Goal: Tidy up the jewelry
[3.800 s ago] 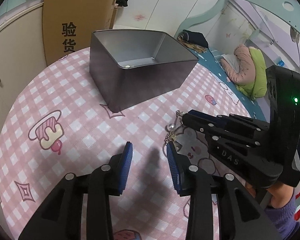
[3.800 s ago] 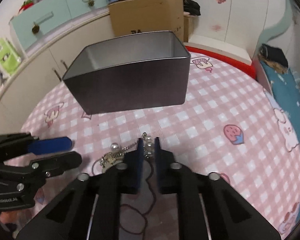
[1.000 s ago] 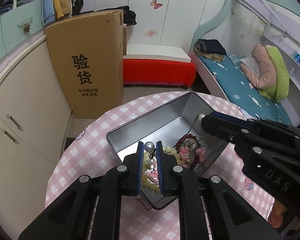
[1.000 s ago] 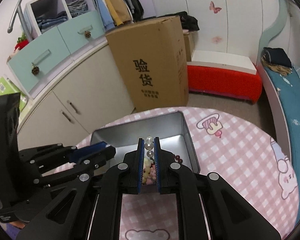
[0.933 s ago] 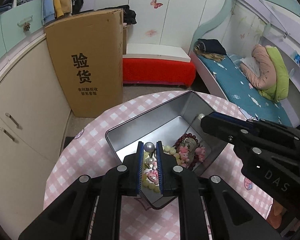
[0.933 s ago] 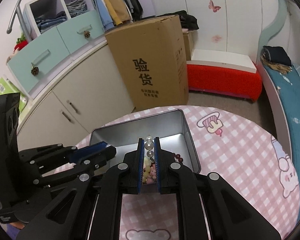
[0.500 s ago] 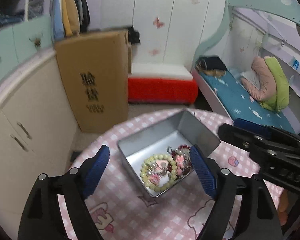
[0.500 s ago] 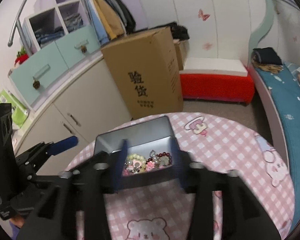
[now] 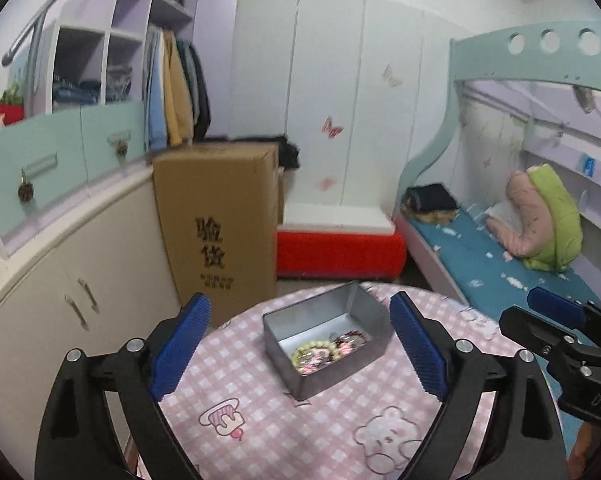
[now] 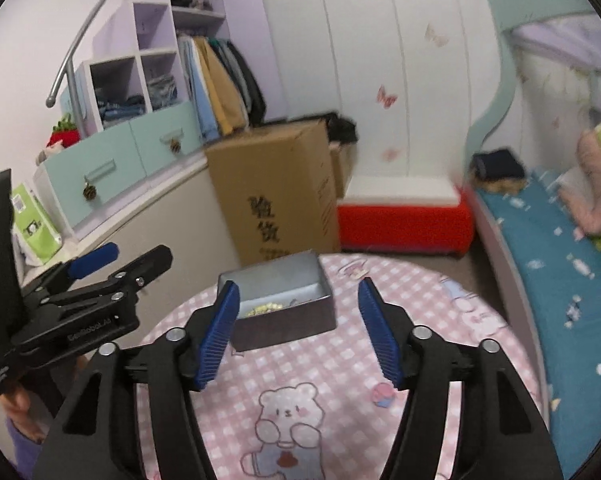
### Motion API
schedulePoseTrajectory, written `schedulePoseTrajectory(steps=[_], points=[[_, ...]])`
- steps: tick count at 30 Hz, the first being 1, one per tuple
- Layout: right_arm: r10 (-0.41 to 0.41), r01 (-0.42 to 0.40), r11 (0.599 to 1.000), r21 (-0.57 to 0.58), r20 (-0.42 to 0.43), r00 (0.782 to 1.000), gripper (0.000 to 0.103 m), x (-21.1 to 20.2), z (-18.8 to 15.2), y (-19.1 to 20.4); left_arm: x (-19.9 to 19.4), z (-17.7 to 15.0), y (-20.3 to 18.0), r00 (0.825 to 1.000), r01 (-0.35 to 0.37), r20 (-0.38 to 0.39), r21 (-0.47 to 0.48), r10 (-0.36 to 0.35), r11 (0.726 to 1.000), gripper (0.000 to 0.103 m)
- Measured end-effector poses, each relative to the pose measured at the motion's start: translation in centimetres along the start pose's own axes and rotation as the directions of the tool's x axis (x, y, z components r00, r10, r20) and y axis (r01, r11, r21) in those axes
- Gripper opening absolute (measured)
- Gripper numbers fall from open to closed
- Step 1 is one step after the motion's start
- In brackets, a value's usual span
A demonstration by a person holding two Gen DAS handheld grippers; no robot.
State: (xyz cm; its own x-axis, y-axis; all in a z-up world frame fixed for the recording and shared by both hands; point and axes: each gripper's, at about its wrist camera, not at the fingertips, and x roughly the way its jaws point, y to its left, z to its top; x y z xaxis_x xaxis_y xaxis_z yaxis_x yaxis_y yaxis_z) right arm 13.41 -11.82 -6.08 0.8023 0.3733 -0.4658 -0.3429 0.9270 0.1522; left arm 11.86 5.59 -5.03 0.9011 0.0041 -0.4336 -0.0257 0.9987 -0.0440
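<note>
A grey metal tin (image 9: 352, 322) sits on the round table (image 9: 260, 416), close to its far edge, on a pink checked cloth printed with bears and cakes. Inside the tin lies the jewelry (image 9: 324, 352): a loop of pale green beads, some dark red beads and small pink charms (blurred, so finer detail cannot be told). The left gripper (image 9: 300, 352) hangs above the table with its blue pads spread wide and still opening, nothing between them. The right gripper (image 10: 298, 328) is likewise opening, pads apart and holding nothing, framing the tin from above. Behind the table stand a cardboard box (image 9: 220, 224) and a red bench (image 9: 340, 248).
</note>
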Motion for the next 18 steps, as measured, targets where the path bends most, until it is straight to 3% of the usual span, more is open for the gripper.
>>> schedulePoseTrajectory(steps=[9, 18], points=[[-0.096, 0.107, 0.992, -0.067, 0.154, 0.983, 0.067, -8.6, 0.1, 1.9, -7.3, 0.1, -2.9, 0.991, 0.054, 0.121, 0.067, -0.062, 0.996, 0.096], [-0.172, 0.201, 0.975, -0.093, 0.258, 0.951, 0.073, -14.8, -0.9, 2.8, -11.3, -0.2, -4.5, 0.984, 0.067, 0.160, 0.084, -0.080, 0.994, 0.096]])
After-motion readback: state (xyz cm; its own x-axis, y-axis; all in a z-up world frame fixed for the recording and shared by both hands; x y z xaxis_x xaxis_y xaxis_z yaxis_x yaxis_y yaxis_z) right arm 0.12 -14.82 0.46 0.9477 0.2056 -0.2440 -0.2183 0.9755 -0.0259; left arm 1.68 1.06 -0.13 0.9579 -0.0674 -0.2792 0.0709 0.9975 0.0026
